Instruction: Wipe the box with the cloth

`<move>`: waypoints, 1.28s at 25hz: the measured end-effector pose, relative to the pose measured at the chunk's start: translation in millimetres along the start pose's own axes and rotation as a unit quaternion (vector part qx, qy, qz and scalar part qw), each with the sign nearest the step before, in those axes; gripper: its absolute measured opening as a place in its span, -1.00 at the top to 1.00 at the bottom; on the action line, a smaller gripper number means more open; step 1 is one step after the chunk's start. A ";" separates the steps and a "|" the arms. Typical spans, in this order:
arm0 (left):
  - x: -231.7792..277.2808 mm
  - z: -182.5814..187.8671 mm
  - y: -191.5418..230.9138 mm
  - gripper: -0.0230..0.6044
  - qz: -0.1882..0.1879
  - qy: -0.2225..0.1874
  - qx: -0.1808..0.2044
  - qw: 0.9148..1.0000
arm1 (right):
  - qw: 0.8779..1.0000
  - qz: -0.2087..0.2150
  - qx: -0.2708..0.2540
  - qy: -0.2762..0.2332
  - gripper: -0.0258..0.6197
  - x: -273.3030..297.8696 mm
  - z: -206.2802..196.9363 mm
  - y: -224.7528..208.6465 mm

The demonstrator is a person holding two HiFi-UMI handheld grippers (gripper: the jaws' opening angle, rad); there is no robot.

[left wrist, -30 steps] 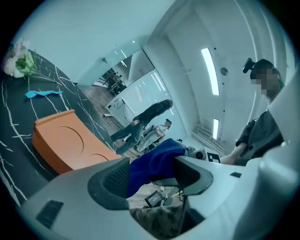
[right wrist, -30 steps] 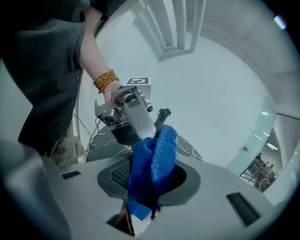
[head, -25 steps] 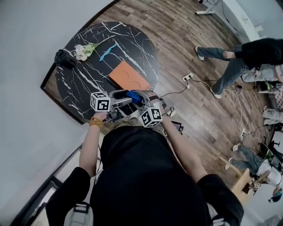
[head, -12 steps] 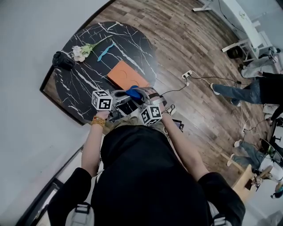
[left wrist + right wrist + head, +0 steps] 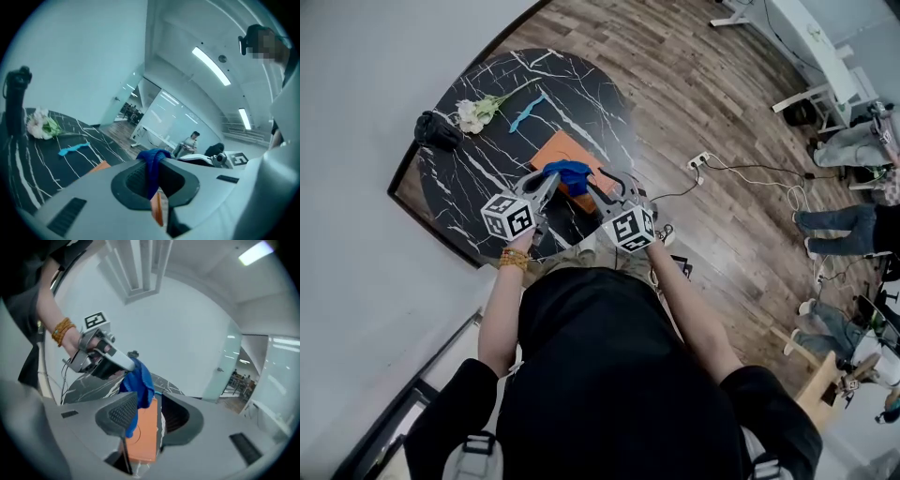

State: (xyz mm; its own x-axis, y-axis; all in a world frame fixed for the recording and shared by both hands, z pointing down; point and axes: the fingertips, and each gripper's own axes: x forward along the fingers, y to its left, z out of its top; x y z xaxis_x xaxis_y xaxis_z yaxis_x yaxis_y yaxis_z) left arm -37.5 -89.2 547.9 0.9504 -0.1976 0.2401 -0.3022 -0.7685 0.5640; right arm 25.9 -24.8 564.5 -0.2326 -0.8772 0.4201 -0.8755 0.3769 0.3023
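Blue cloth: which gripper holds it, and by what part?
The left gripper is shut on the blue cloth, pinching a bunched fold at its top; the rest hangs below. The right gripper, jaws just opened, holds nothing.

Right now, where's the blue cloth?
Head view, centre-left: the blue cloth is pinched in the left gripper, over the orange box on the black table.

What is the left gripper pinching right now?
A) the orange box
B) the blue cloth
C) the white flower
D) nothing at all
B: in the left gripper view, the left gripper has its jaws closed on a fold of the blue cloth, which bunches up between them.
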 end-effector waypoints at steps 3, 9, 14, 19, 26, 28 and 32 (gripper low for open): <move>-13.8 30.1 14.3 0.86 0.107 -0.052 0.083 0.989 | 0.992 -0.059 0.099 -0.049 0.48 -3.9 21.9 -33.3; -16.0 67.7 4.1 0.86 0.214 -0.117 0.227 0.943 | 0.981 -0.086 0.145 -0.097 0.65 7.0 59.6 -39.6; -19.4 71.4 3.3 0.86 0.246 -0.140 0.237 0.929 | 0.975 -0.086 0.175 -0.104 0.76 14.2 70.5 -31.5; -25.5 61.1 4.5 0.86 0.260 -0.139 0.239 0.925 | 0.973 -0.090 0.190 -0.098 0.81 14.0 68.5 -29.0; -26.6 46.6 5.2 0.86 0.261 -0.123 0.251 0.924 | 0.972 -0.092 0.196 -0.087 0.88 18.3 62.1 -22.0; -26.2 43.9 3.3 0.86 0.259 -0.118 0.256 0.924 | 0.974 -0.091 0.193 -0.083 0.90 19.1 60.3 -19.4; -23.5 41.9 -0.5 0.86 0.255 -0.116 0.259 0.924 | 0.975 -0.085 0.193 -0.075 0.91 16.7 57.3 -16.6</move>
State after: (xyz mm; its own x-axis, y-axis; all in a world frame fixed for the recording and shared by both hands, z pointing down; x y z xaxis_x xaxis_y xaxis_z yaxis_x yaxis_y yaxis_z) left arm -56.6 -109.7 508.9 0.7019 -0.6938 0.1612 -0.6973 -0.7155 -0.0435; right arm 12.2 -62.7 517.4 -0.1052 -0.9618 0.2526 -0.9941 0.1087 0.0000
